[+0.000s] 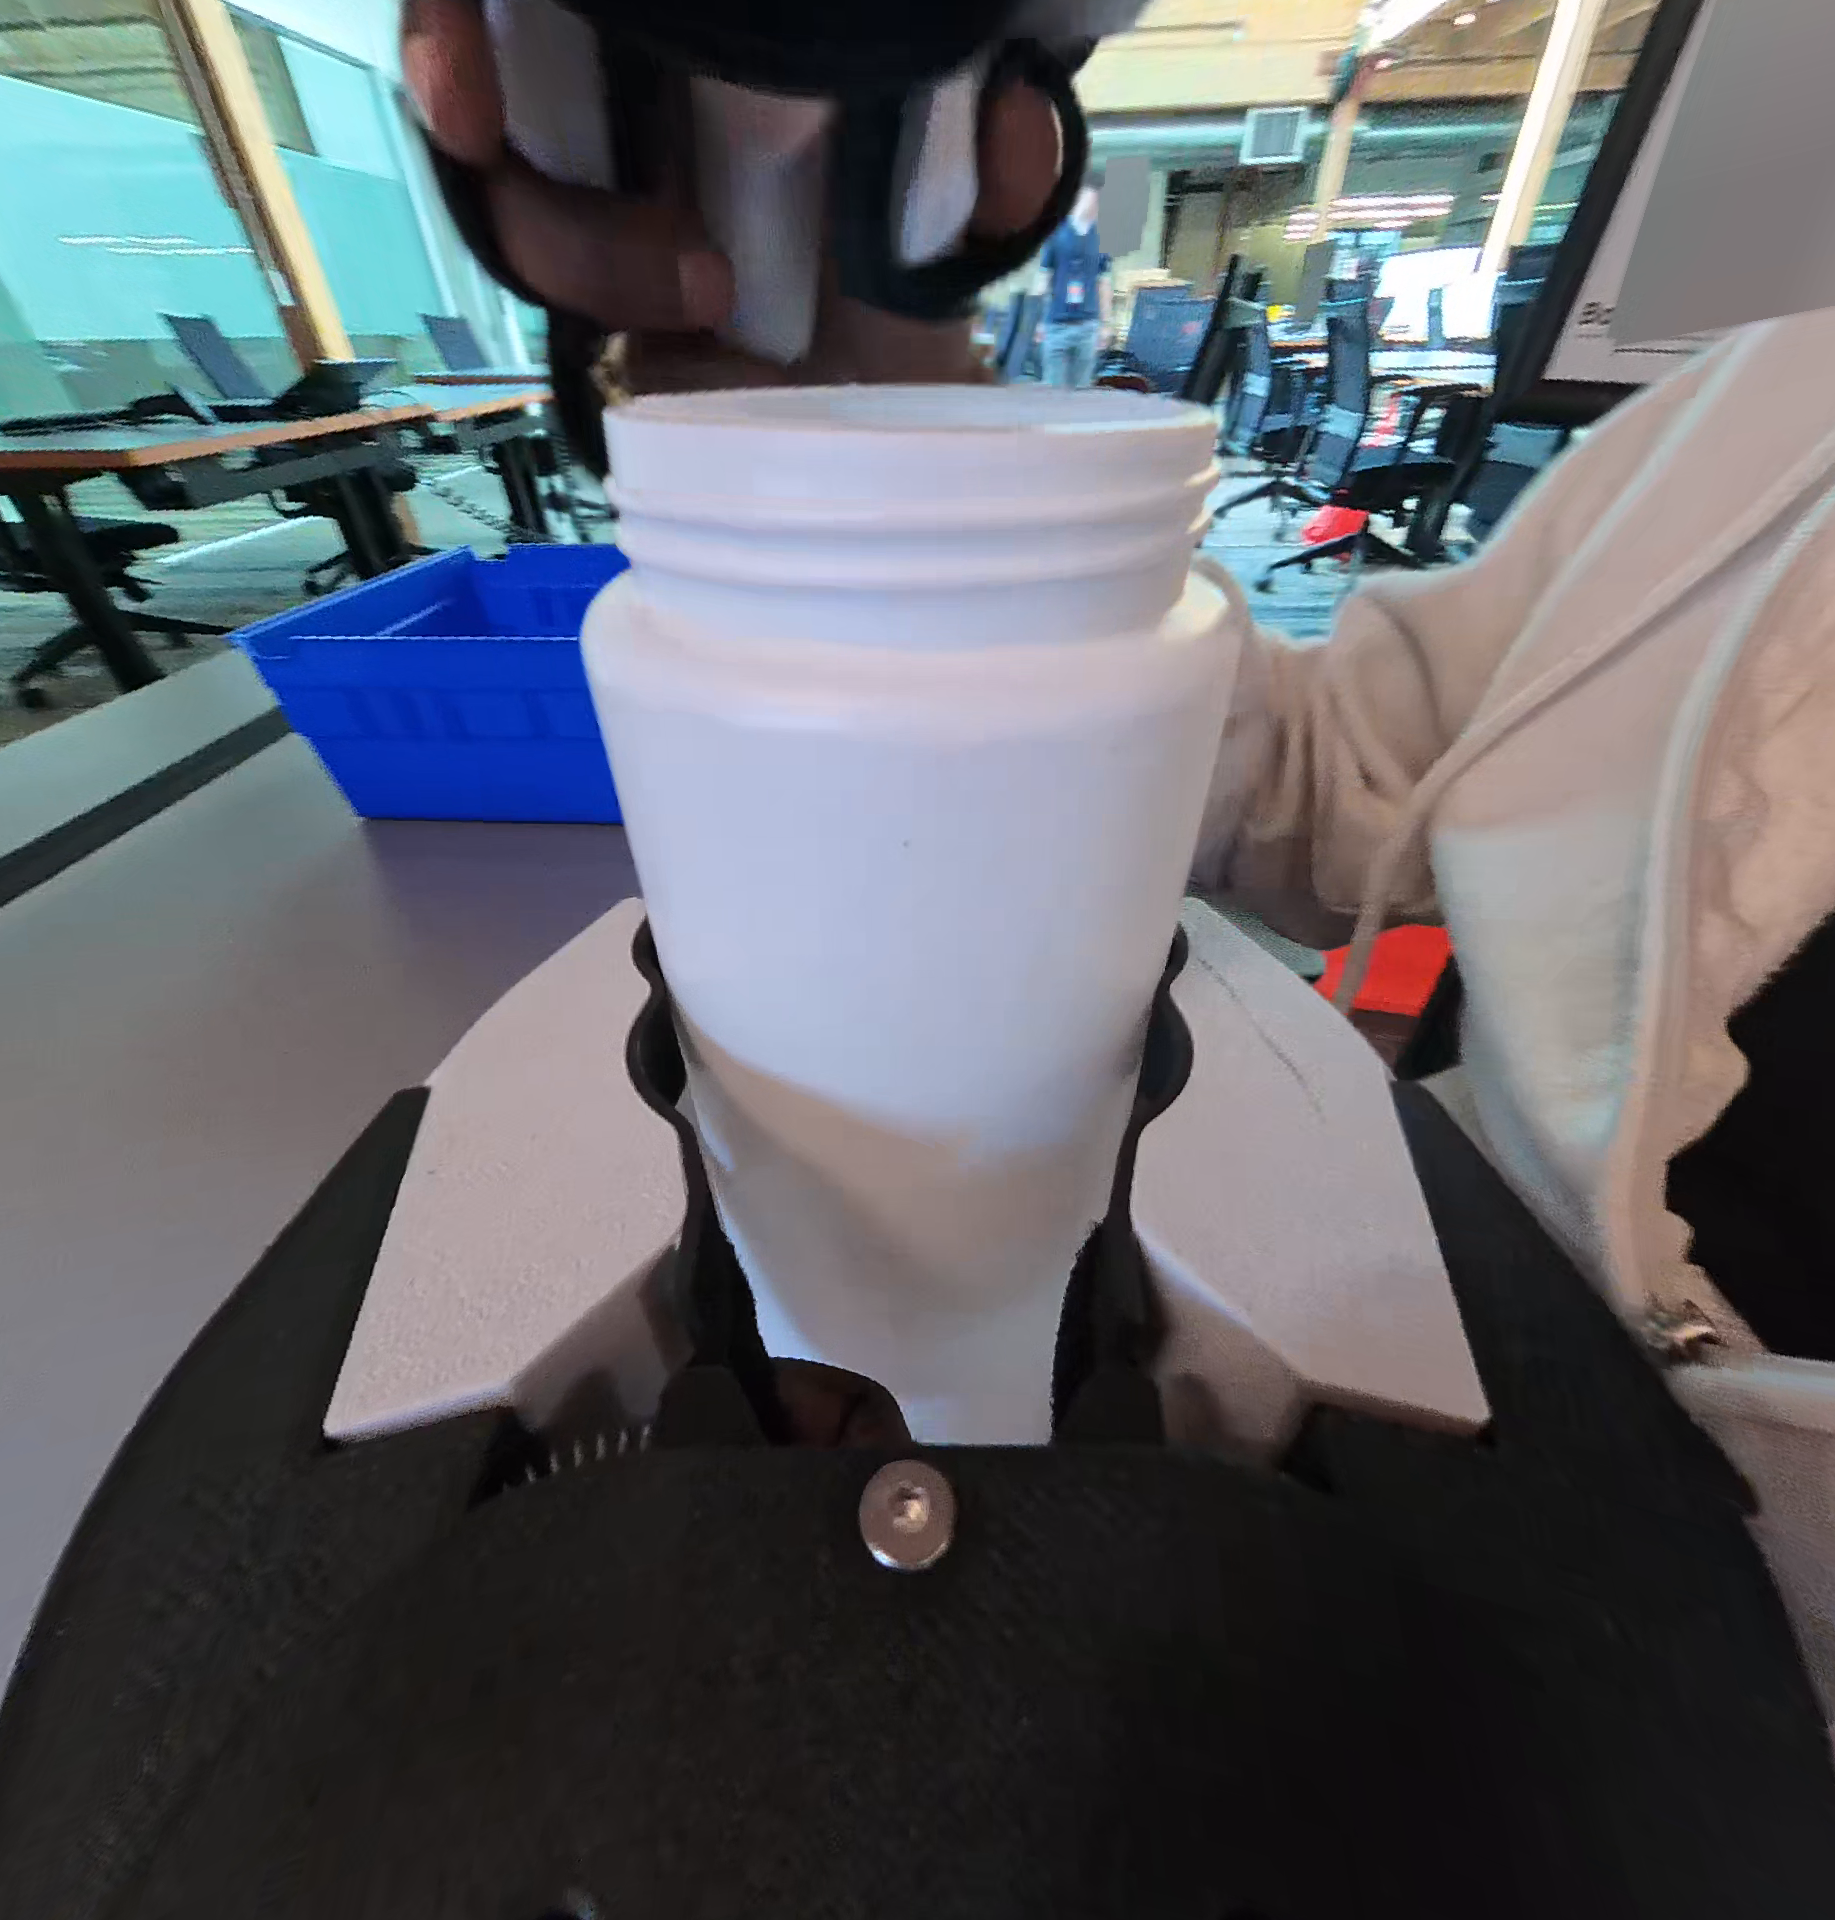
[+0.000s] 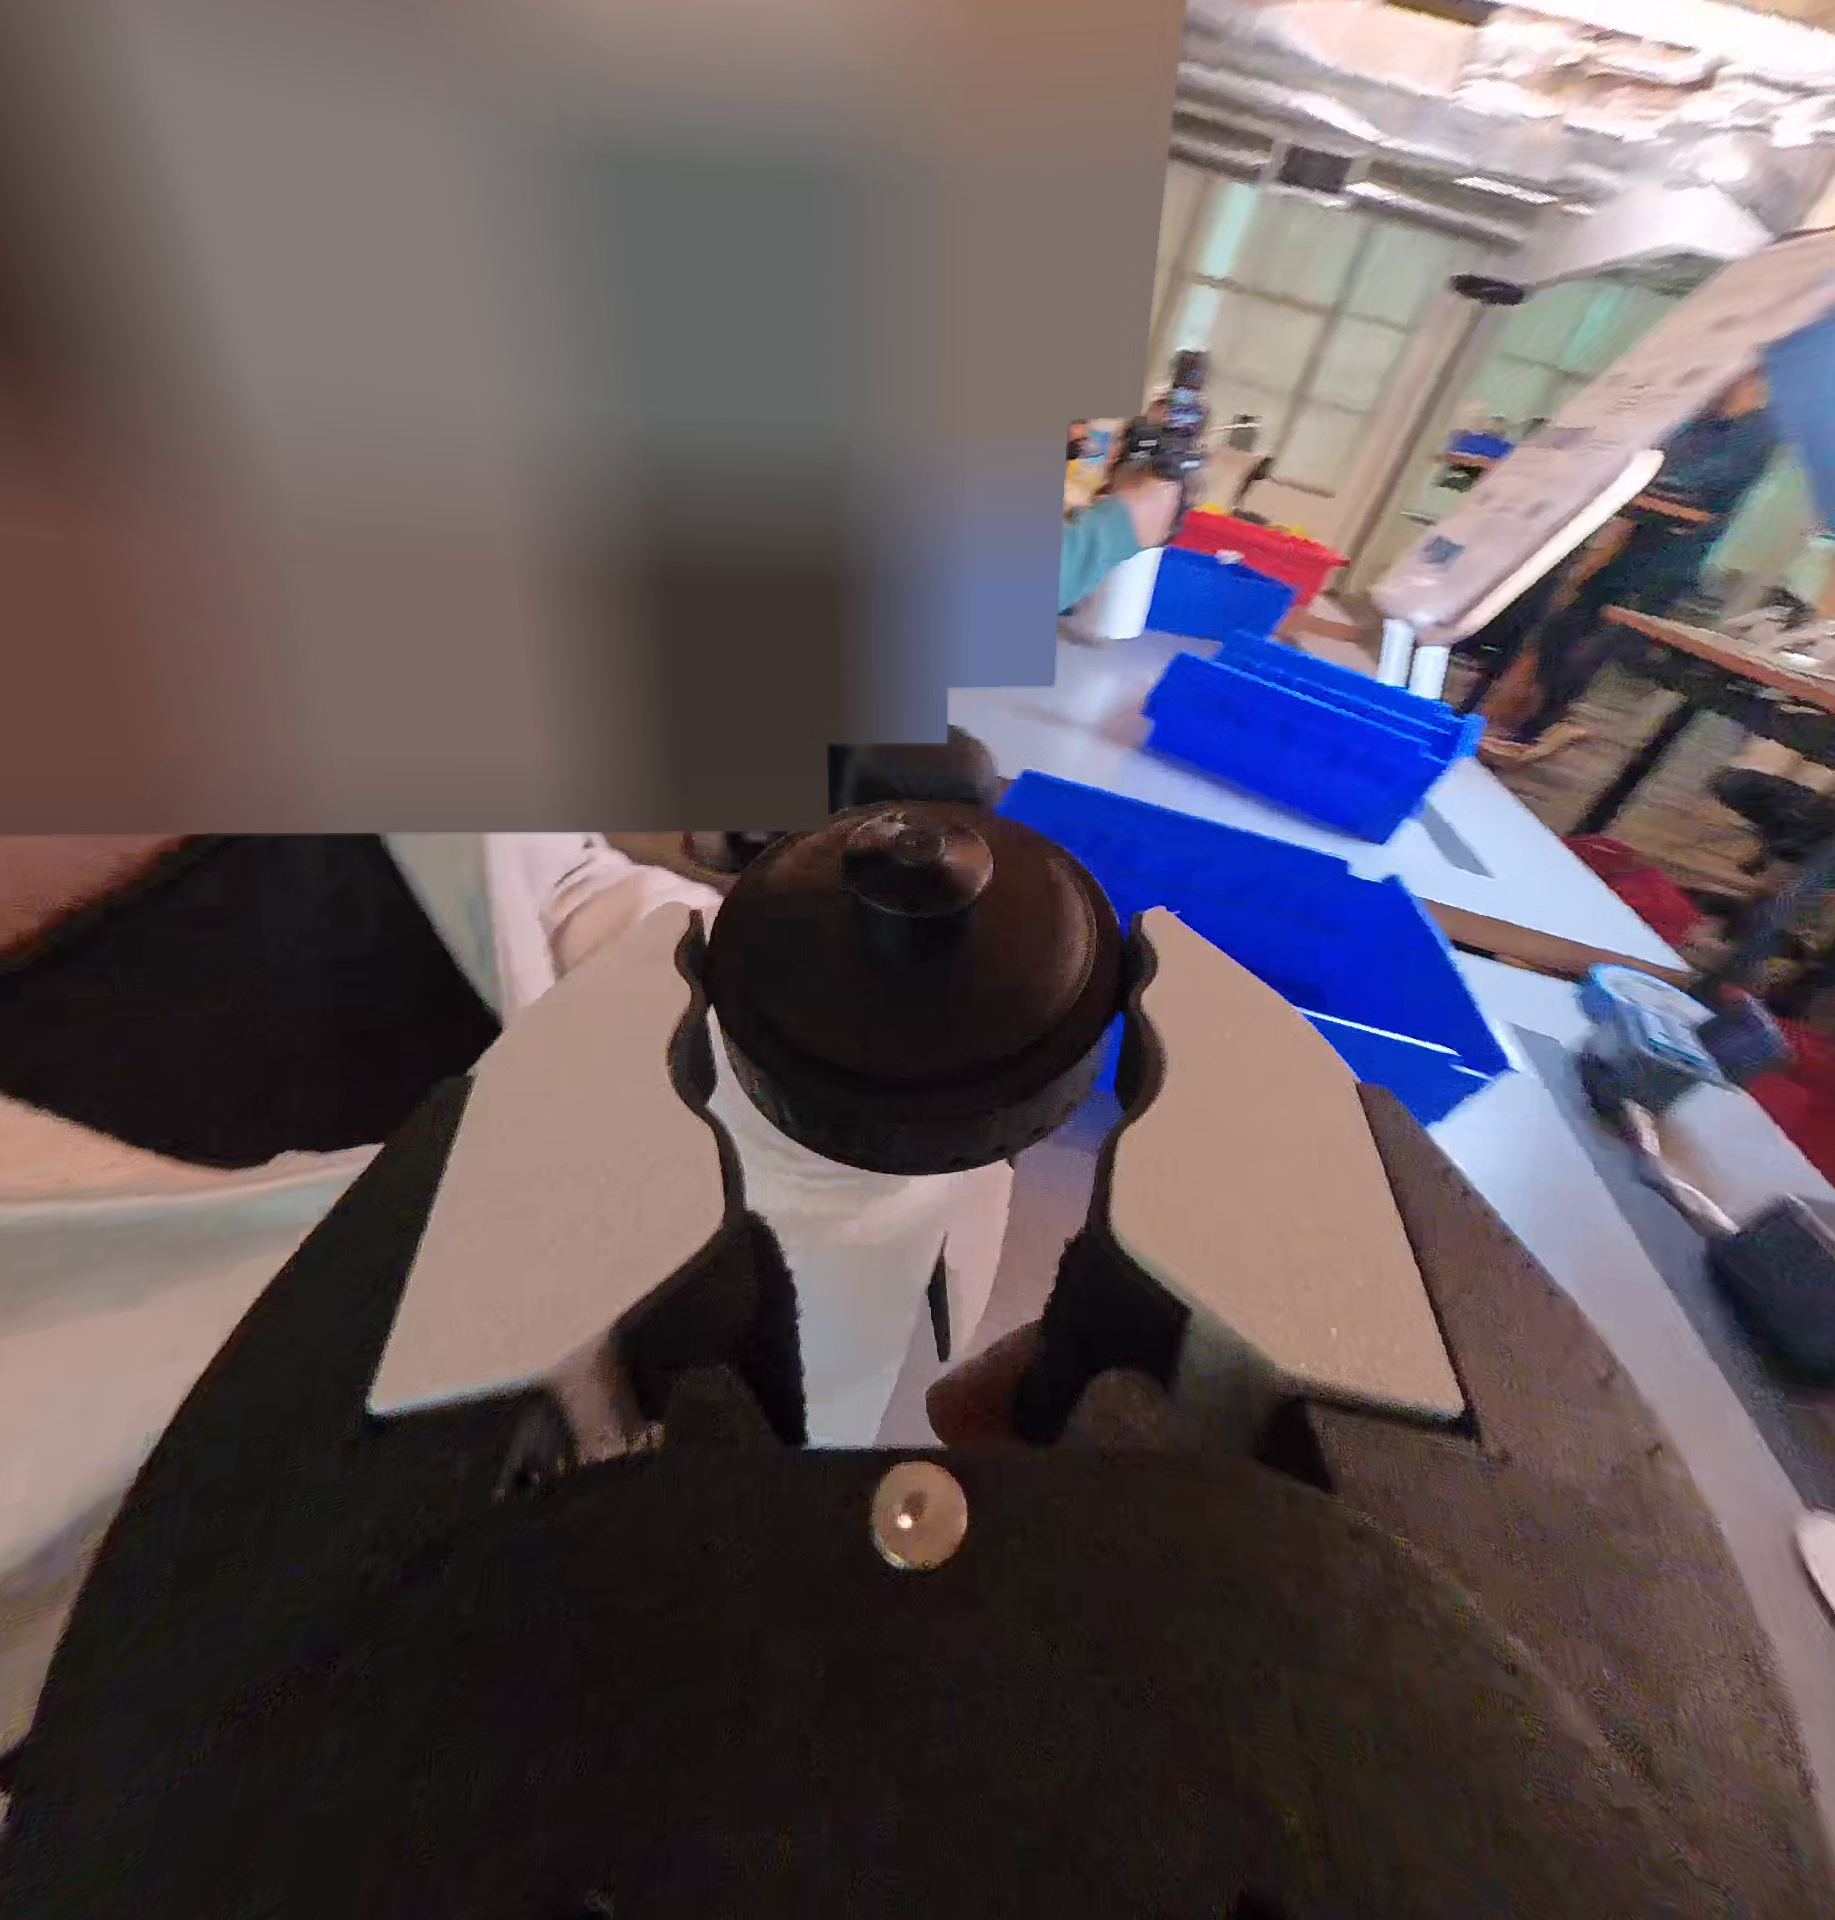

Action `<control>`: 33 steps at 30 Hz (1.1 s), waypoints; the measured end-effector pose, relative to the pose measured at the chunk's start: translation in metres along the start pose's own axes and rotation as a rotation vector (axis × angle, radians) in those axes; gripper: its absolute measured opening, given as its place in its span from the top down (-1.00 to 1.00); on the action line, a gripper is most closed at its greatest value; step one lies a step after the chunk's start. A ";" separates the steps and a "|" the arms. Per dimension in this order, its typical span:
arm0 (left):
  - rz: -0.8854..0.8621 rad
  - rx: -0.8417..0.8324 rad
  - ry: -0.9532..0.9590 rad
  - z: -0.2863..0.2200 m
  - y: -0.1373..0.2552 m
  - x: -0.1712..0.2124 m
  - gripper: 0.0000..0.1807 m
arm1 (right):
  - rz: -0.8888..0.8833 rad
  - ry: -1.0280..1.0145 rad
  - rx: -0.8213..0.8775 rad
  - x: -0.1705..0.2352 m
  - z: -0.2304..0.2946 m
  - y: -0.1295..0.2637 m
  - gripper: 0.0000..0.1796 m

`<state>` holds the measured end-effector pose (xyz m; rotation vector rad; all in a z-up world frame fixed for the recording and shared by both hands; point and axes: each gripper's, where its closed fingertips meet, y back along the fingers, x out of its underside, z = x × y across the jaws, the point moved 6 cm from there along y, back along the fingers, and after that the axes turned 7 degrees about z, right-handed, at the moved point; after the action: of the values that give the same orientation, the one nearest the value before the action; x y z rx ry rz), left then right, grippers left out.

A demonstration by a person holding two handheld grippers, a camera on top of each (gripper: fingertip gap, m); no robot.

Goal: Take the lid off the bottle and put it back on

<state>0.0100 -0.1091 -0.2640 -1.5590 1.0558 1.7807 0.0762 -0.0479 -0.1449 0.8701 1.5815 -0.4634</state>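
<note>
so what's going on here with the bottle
A person works two tools. The left hand-held gripper clamps a white bottle whose threaded neck is bare, lid off. The right hand-held gripper holds the black knobbed lid. A blue bin sits on the grey table behind.

both views are bright with even indoor daylight, the windows (image 2: 1339, 301) behind looking pale and washed out. the wide lenses bend straight lines toward the edges, and motion blur smears the other gripper (image 1: 778, 208) at the top of the left wrist view. the white bottle (image 1: 908, 790) shows soft shading low down, without hard glare.
</note>
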 end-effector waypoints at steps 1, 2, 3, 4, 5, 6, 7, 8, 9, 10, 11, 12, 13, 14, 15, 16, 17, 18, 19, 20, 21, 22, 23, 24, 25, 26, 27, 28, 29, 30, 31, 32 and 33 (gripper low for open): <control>-0.002 -0.022 0.001 0.002 0.001 0.000 0.03 | -0.018 -0.047 0.115 -0.001 -0.006 0.013 0.15; -0.008 -0.038 0.002 0.004 0.001 0.000 0.03 | -0.018 -0.098 0.243 0.000 -0.012 0.030 0.16; -0.013 -0.050 0.002 0.005 0.001 0.000 0.03 | 0.008 -0.145 0.377 0.005 -0.019 0.049 0.15; -0.016 -0.059 0.003 0.006 0.001 0.000 0.03 | 0.048 -0.188 0.506 0.011 -0.025 0.071 0.15; -0.021 -0.066 0.000 0.006 0.002 -0.001 0.01 | 0.097 -0.226 0.626 0.019 -0.030 0.094 0.15; -0.035 -0.077 -0.004 0.006 0.004 -0.002 -0.01 | 0.163 -0.260 0.750 0.029 -0.035 0.120 0.15; -0.058 -0.091 -0.008 0.007 0.007 -0.005 -0.03 | 0.235 -0.293 0.877 0.042 -0.040 0.147 0.15; -0.086 -0.106 -0.010 0.008 0.011 -0.007 -0.04 | 0.305 -0.334 0.992 0.056 -0.045 0.175 0.16; -0.117 -0.121 -0.009 0.008 0.016 -0.010 -0.05 | 0.382 -0.390 1.089 0.073 -0.050 0.202 0.16; -0.147 -0.135 -0.007 0.008 0.021 -0.011 -0.05 | 0.453 -0.471 1.149 0.093 -0.054 0.226 0.16; -0.175 -0.153 -0.004 0.009 0.026 -0.012 -0.05 | 0.512 -0.566 1.187 0.115 -0.057 0.246 0.15; -0.203 -0.173 -0.001 0.010 0.031 -0.012 -0.05 | 0.562 -0.644 1.227 0.137 -0.062 0.264 0.15; -0.230 -0.194 0.001 0.011 0.035 -0.013 -0.05 | 0.615 -0.691 1.265 0.157 -0.067 0.278 0.14; -0.254 -0.212 0.003 0.012 0.039 -0.013 -0.05 | 0.678 -0.723 1.288 0.177 -0.071 0.290 0.14; -0.274 -0.227 0.008 0.013 0.042 -0.013 -0.05 | 0.735 -0.758 1.304 0.196 -0.076 0.299 0.14; -0.287 -0.239 0.014 0.015 0.045 -0.013 -0.05 | 0.790 -0.793 1.328 0.213 -0.081 0.308 0.14; -0.294 -0.244 0.018 0.016 0.046 -0.013 -0.05 | 0.840 -0.816 1.349 0.227 -0.086 0.315 0.14; -0.298 -0.247 0.022 0.016 0.046 -0.013 -0.05 | 0.870 -0.839 1.358 0.239 -0.091 0.321 0.14; -0.300 -0.249 0.023 0.017 0.046 -0.012 -0.05 | 0.881 -0.865 1.366 0.249 -0.095 0.325 0.14; -0.300 -0.250 0.021 0.017 0.046 -0.012 -0.05 | 0.881 -0.892 1.373 0.257 -0.100 0.328 0.14; -0.298 -0.253 0.017 0.017 0.046 -0.012 -0.05 | 0.870 -0.918 1.384 0.264 -0.103 0.330 0.14; -0.294 -0.255 0.013 0.017 0.045 -0.011 -0.04 | 0.867 -0.937 1.394 0.269 -0.105 0.332 0.14; -0.291 -0.257 0.010 0.017 0.045 -0.011 -0.04 | 0.875 -0.950 1.400 0.274 -0.106 0.333 0.14; -0.292 -0.257 0.009 0.017 0.045 -0.011 -0.04 | 0.878 -0.958 1.409 0.278 -0.106 0.334 0.15; -0.292 -0.257 0.008 0.017 0.045 -0.011 -0.04 | 0.872 -0.967 1.416 0.281 -0.105 0.334 0.12; -0.293 -0.258 0.007 0.017 0.045 -0.011 -0.04 | 0.864 -0.982 1.415 0.284 -0.104 0.333 0.07; -0.293 -0.258 0.005 0.017 0.045 -0.011 -0.04 | 0.856 -1.002 1.408 0.287 -0.102 0.332 -0.04; -0.293 -0.259 0.005 0.017 0.045 -0.011 -0.04 | 0.852 -1.021 1.396 0.291 -0.100 0.330 -0.16; -0.294 -0.259 0.005 0.017 0.045 -0.011 -0.04 | 0.857 -1.034 1.376 0.294 -0.098 0.328 -0.29; -0.294 -0.259 0.005 0.017 0.045 -0.011 -0.04 | 0.859 -1.039 1.370 0.296 -0.096 0.328 -0.42; -0.293 -0.259 0.005 0.017 0.045 -0.011 -0.04 | 0.852 -1.029 1.373 0.296 -0.095 0.328 -0.52; -0.293 -0.261 0.006 0.017 0.045 -0.010 -0.04 | 0.847 -1.012 1.370 0.295 -0.094 0.327 -0.57; -0.291 -0.262 0.007 0.017 0.045 -0.010 -0.03 | 0.833 -0.997 1.360 0.293 -0.093 0.326 -0.63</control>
<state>-0.0341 -0.1182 -0.2444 -1.7713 0.5767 1.7608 0.2565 0.3073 -0.3503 1.7622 -0.2533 -1.1211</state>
